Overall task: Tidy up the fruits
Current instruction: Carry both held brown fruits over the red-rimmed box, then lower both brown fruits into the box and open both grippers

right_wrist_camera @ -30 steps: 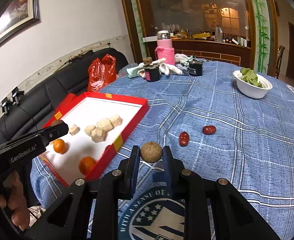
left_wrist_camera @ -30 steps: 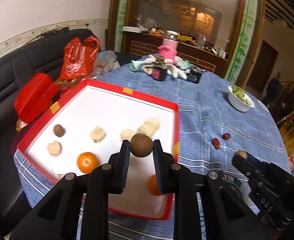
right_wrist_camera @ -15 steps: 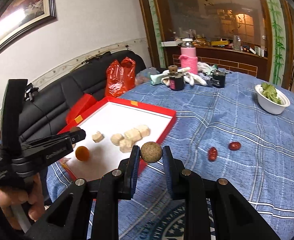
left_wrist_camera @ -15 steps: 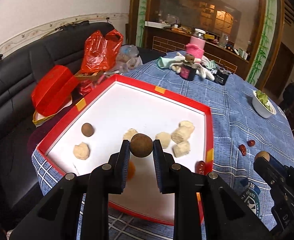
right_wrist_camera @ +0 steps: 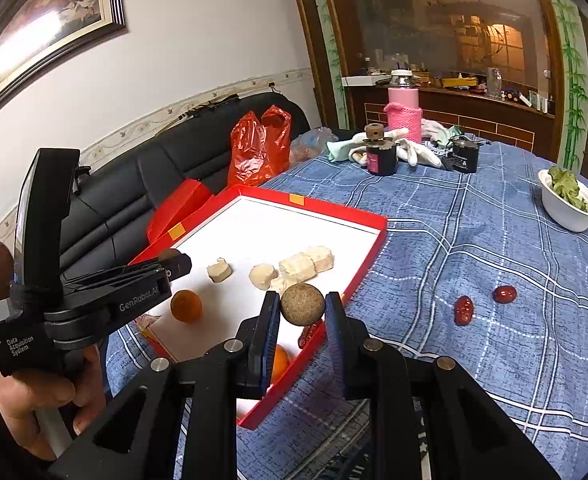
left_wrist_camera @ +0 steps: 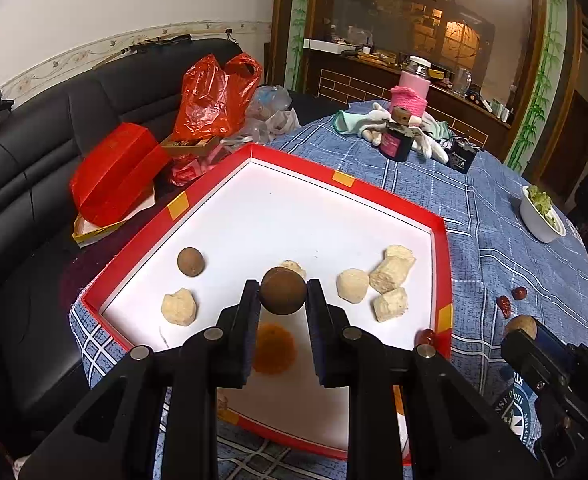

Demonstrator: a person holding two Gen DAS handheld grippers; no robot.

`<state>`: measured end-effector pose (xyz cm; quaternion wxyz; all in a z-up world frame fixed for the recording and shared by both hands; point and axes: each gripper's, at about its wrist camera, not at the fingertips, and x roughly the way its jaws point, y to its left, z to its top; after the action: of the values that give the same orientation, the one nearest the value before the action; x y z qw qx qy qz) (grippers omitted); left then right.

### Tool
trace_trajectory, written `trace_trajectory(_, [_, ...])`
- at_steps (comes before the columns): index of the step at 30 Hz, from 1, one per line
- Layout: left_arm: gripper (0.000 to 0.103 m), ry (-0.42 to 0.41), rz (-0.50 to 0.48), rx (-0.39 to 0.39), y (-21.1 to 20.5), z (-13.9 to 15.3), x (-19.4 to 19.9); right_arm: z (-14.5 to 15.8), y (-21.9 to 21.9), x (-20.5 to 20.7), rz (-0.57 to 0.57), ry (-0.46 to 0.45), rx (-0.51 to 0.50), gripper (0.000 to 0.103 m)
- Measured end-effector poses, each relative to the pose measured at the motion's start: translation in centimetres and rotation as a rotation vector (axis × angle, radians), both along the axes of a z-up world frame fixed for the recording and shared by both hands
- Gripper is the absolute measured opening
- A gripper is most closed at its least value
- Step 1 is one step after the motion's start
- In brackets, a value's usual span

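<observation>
Each claw is clenched on 1 small round fruit: the left claw (left_wrist_camera: 282,294) pinches a smooth dark brown ball (left_wrist_camera: 282,291) above the red-rimmed tray (left_wrist_camera: 441,240), the right claw (right_wrist_camera: 302,310) a rough tan ball (right_wrist_camera: 302,305) over the tray's near edge. Both spheres are hard and held at only 2 points, so a tilt could squirt them out to roll across the tray's slick white floor. Beyond, at 12 o'clock, lie crumbly pale chunks (left_wrist_camera: 390,274), and at 2 o'clock 2 glossy red dates (right_wrist_camera: 464,310) on the blue checked table (right_wrist_camera: 494,240).

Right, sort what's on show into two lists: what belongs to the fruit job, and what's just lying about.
Fruit job: red tray, dark round fruit in left gripper, pale round fruit in right gripper, orange, red dates.

Lying about: pink flask, salad bowl, red bag, gloves.
</observation>
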<state>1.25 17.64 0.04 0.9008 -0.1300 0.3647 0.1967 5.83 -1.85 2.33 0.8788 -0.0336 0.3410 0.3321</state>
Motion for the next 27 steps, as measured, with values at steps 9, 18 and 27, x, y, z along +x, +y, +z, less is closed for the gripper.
trace_trajectory(9, [0.021, 0.005, 0.026, 0.004, 1.1, -0.2, 0.3, -1.2, 2.9, 1.7, 0.032, 0.05, -0.033, 0.023])
trace_trajectory(18, [0.021, 0.023, 0.032, 0.018, 1.9, -0.5, 1.1, -1.7, 6.2, 2.8, 0.071, 0.054, -0.073, 0.023])
trace_trajectory(27, [0.021, 0.051, 0.032, 0.021, 2.6, -1.1, 2.2, -3.0, 7.6, 3.6, 0.071, 0.075, -0.107, 0.023])
